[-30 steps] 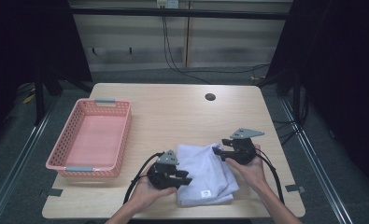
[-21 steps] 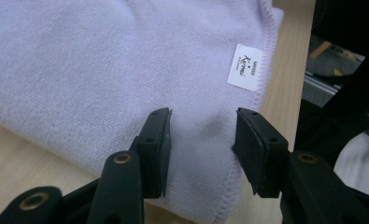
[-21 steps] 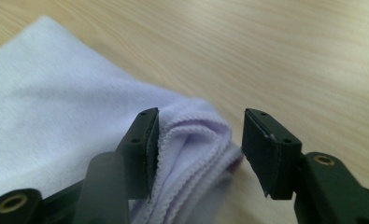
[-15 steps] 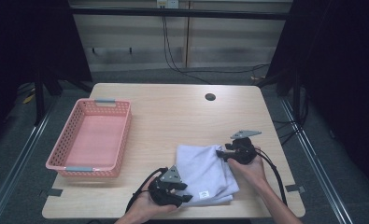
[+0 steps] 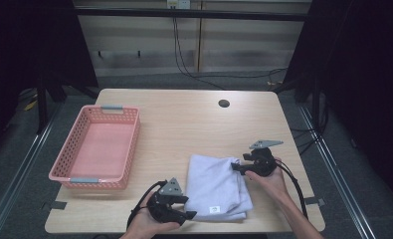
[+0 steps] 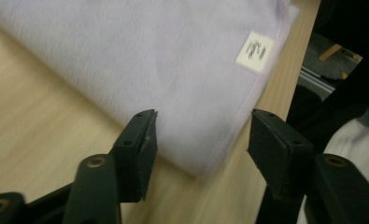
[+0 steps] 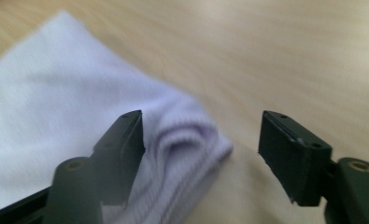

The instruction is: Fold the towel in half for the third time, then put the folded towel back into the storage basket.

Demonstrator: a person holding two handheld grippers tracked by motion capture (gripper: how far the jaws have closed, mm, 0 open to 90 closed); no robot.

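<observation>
Nearest to us, our left gripper (image 5: 184, 211) sits at the near left corner of the folded lavender towel (image 5: 216, 186). Its jaws have just been opening and now stand wide, with the towel's corner between them but the pads clear of the cloth. In the left gripper view that corner (image 6: 196, 158) lies flat on the worktop (image 5: 184, 124), a white label (image 6: 254, 51) farther along its edge.

A little farther off, our right gripper (image 5: 236, 168) rests at the towel's far right corner. Its jaws have also just been opening and stand wide; the right gripper view shows the stacked folds (image 7: 182, 154) lying loose between them, unpinched.

We judge the folding done: the towel lies as a neat rectangle near the front edge of the worktop, released by both grippers. What is left, as we read it, is to lift the bundle into the pink basket (image 5: 64, 172) at the far left, well apart from the towel and holding nothing yet.
</observation>
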